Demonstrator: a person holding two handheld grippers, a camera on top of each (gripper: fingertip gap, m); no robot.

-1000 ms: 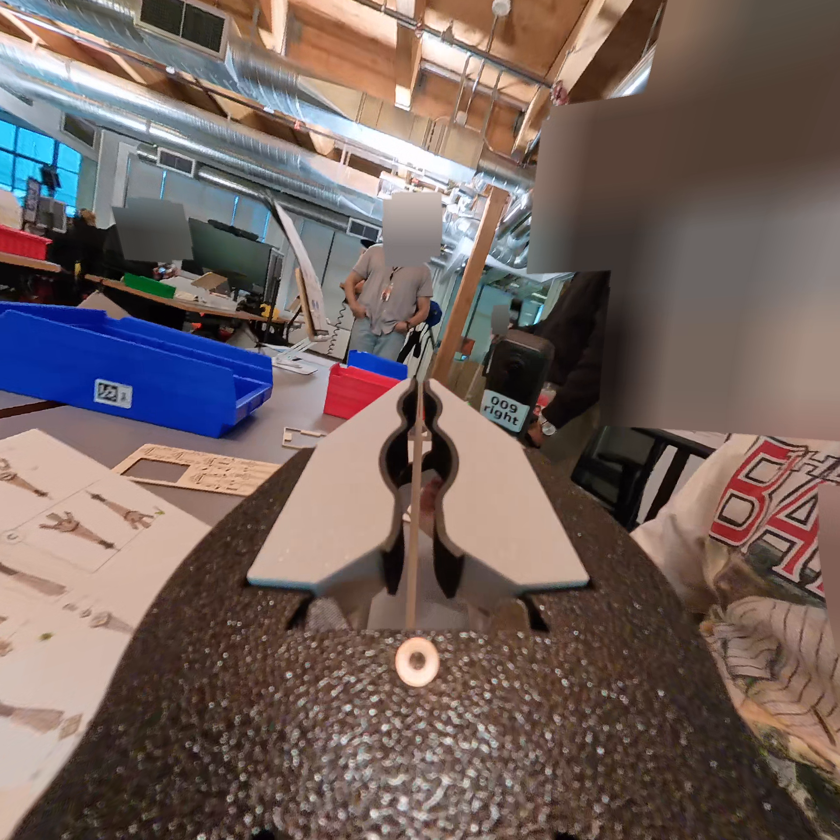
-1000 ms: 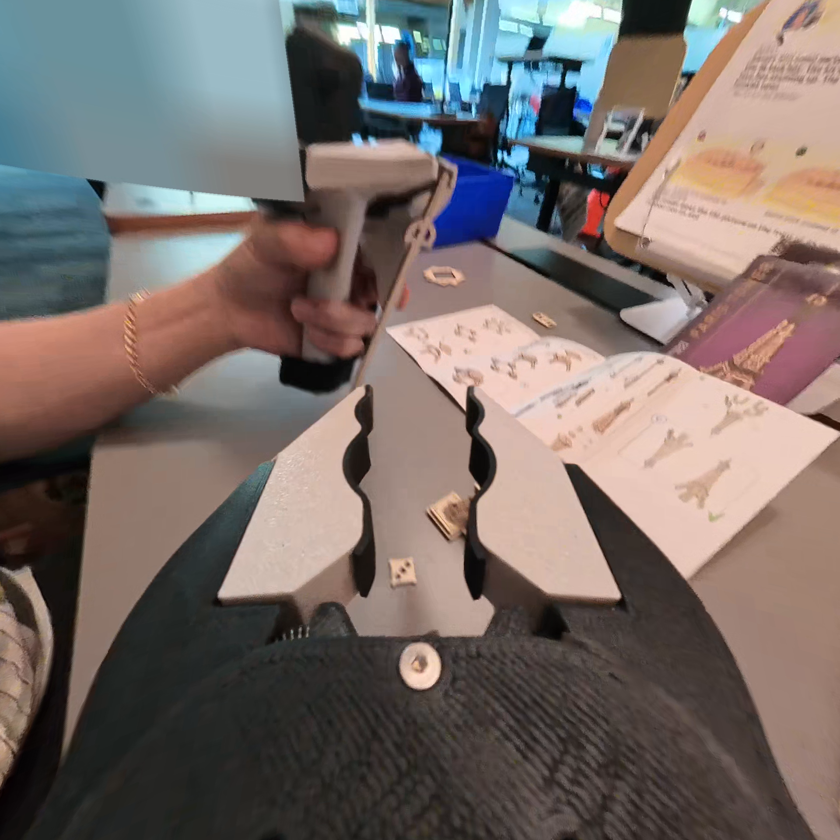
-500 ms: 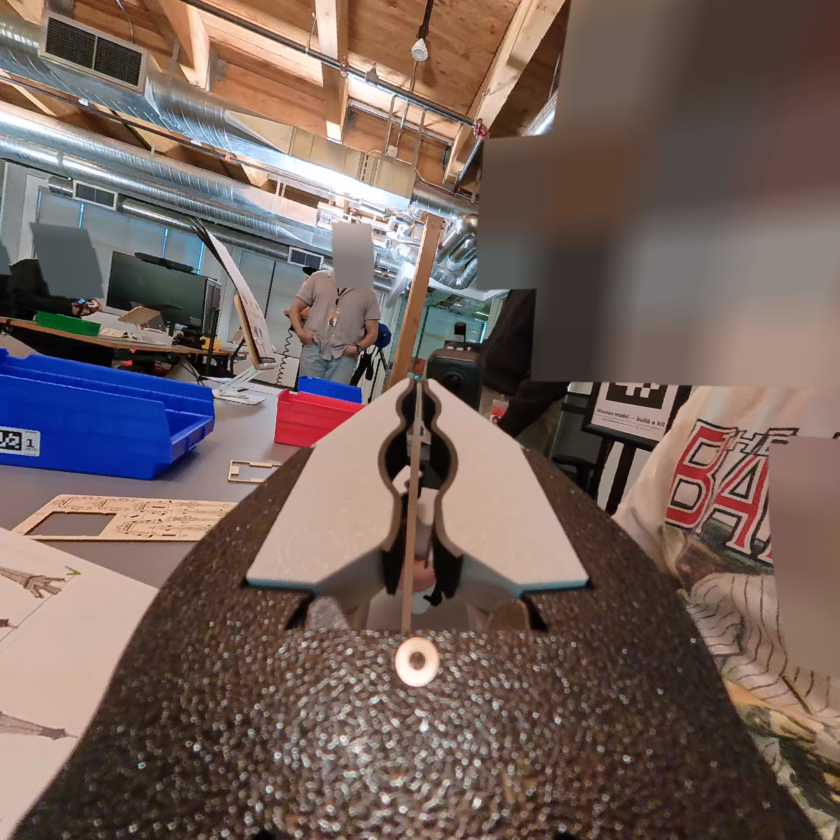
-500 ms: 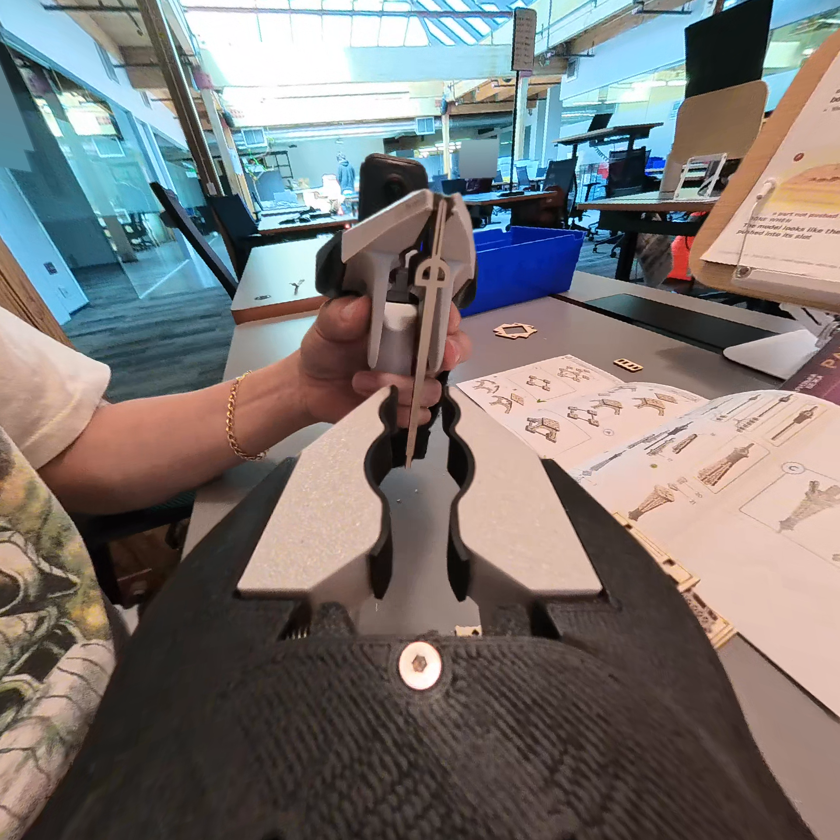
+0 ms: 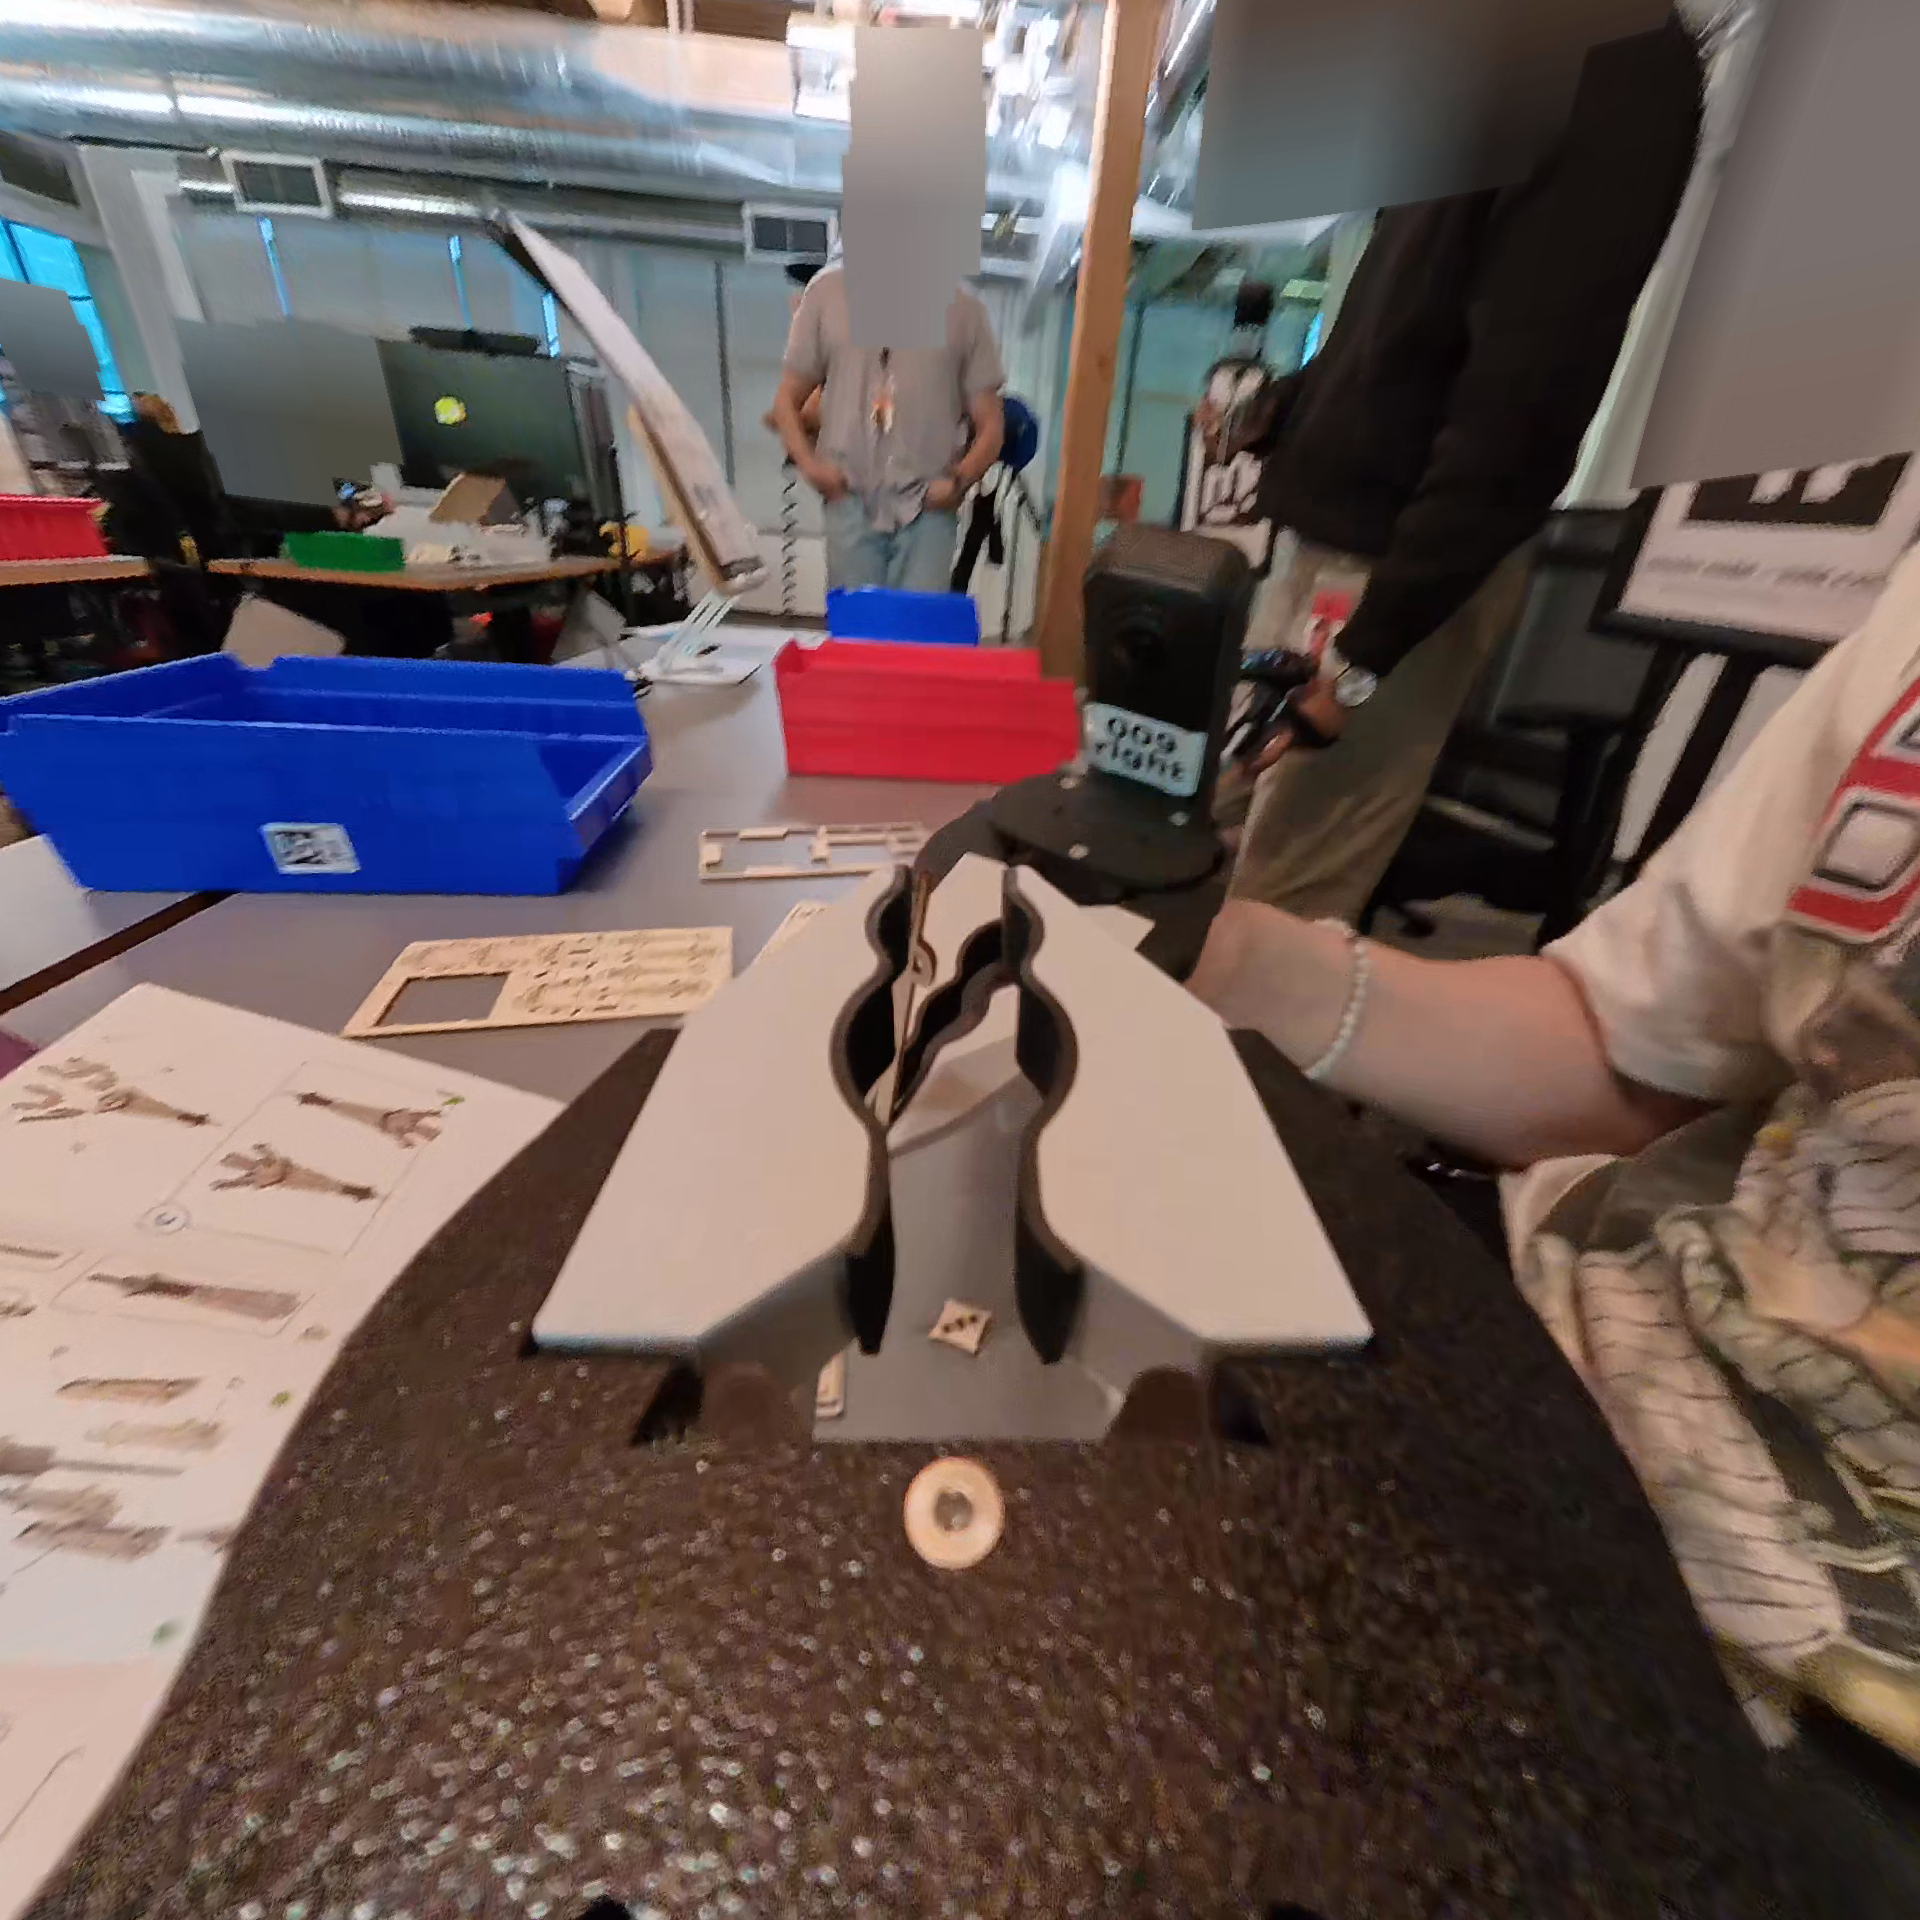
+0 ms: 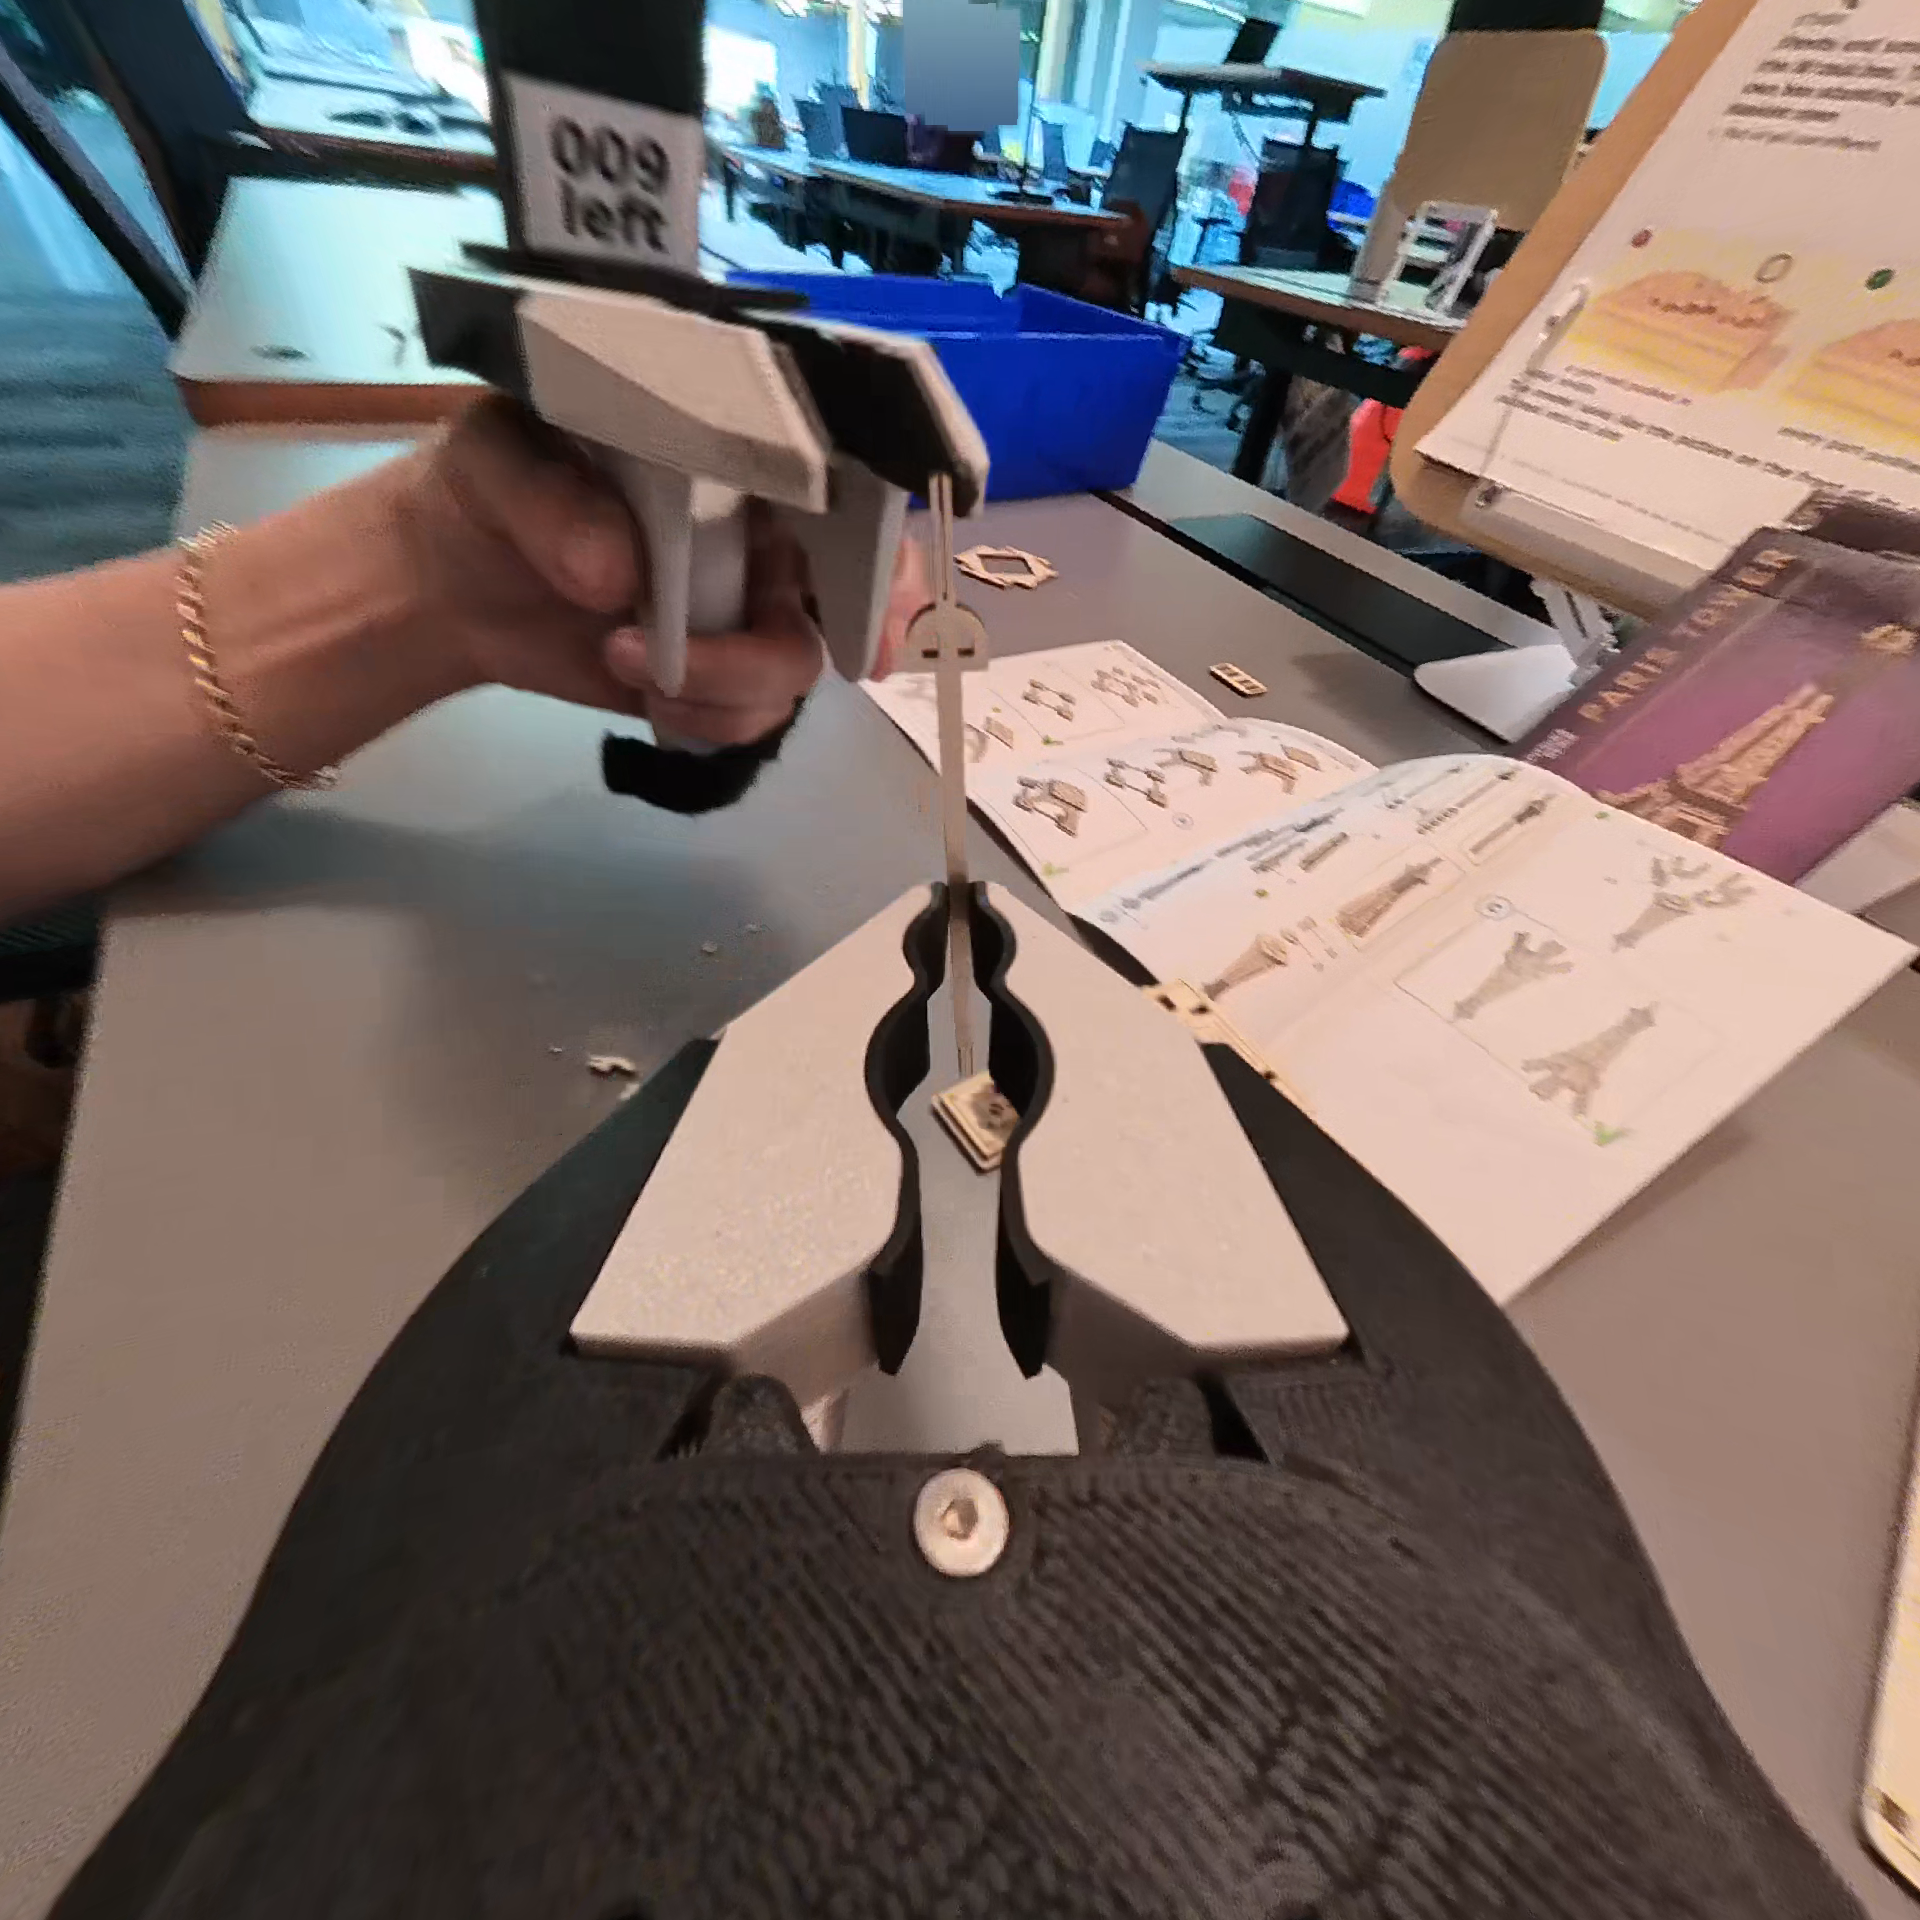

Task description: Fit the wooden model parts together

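Note:
A long thin wooden strip [image 6: 948, 748] with a small half-round tab near its top stands upright between the two grippers. My right gripper [image 6: 958, 902] is shut on its lower end. My left gripper [image 5: 951, 896] is open; the strip [image 5: 914, 977] lies against its left finger's inner pad. In the right wrist view the left gripper [image 6: 951, 488] is above, with the strip's top end at its tips. A small square wooden part [image 6: 977, 1117] lies on the grey table [image 6: 416, 987] below; it also shows in the left wrist view [image 5: 961, 1328].
An open instruction booklet [image 6: 1455, 935] and a purple box [image 6: 1745, 717] lie to the right, with a board on a stand [image 6: 1662, 312] behind. A punched wooden sheet [image 5: 540, 977], a blue bin [image 5: 312, 769] and a red bin [image 5: 925, 707] sit farther back. People stand behind the table. Some 7 cm of space lies between my two pairs of fingers.
My left gripper was shut on the strip and is now open. My right gripper was open and has shut on the strip's lower end. Both grippers have tilted down toward the table.

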